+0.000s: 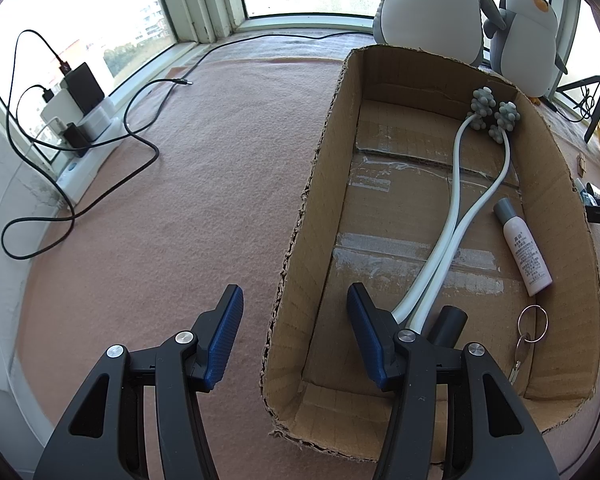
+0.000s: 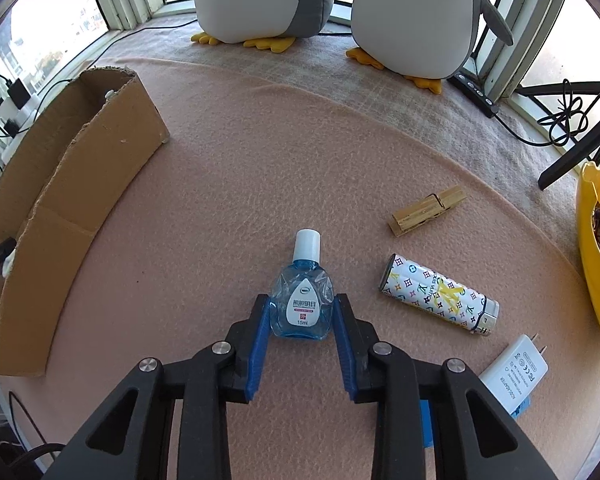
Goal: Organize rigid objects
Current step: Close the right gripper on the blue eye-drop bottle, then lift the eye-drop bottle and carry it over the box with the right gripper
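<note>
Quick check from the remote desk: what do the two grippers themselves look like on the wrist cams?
The left gripper and right gripper match: black plastic linkage arms with triangular cutouts, silver round pivot bolts, and blue textured pads on the fingertips. No cables, sleeves or markings show on them.

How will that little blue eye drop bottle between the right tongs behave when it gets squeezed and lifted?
The eye drop bottle looks like small, thin clear plastic, so it is probably light and may flex slightly. Its glossy, rounded sides meet the right tongs near the base, so it could slip or pivot. Lying flat on the pink felt mat, it seems unlikely to roll.
</note>
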Tool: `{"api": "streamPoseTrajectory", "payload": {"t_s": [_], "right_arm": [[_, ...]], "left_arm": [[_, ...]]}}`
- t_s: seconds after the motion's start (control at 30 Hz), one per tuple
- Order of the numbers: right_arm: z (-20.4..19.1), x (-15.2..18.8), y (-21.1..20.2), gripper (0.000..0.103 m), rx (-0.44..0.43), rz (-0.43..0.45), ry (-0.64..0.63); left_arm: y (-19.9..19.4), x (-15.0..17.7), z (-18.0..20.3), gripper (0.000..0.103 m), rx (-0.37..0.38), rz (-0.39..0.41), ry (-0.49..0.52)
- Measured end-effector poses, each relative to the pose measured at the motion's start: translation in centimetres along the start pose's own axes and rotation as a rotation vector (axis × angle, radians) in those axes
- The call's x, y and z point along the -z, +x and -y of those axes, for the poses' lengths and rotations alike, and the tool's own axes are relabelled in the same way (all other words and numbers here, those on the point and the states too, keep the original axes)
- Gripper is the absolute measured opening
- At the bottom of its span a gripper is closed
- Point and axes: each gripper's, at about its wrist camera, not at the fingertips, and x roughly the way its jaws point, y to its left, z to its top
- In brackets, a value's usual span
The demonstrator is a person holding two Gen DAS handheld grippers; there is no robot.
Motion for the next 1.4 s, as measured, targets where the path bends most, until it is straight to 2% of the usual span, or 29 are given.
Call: {"api": "streamPoseTrajectory", "payload": {"t_s": [0.17, 0.63, 1.07, 1.4], "right_arm": [[-0.1, 0.2, -0.1, 0.028, 0.002, 0.010, 0.012], [-1.7, 2.4, -1.8, 0.028, -0.074, 0.076, 0.071], [-8.6, 1.9, -7.6, 0.028, -0.157, 0.174, -0.028], [-14.7, 1.2, -9.8, 0.028, -0.224, 0.215, -0.117]], "left_arm": [[0.0, 0.1, -0.1, 0.054, 0.002, 0.000, -0.002], [-0.1, 0.1, -0.1, 0.054, 0.003, 0.000, -0.005], [-0.1, 0.2, -0.1, 0.054, 0.003, 0.001, -0.006], [-0.1, 0.1, 0.0, 0.054, 0.008, 0.002, -0.010]]}}
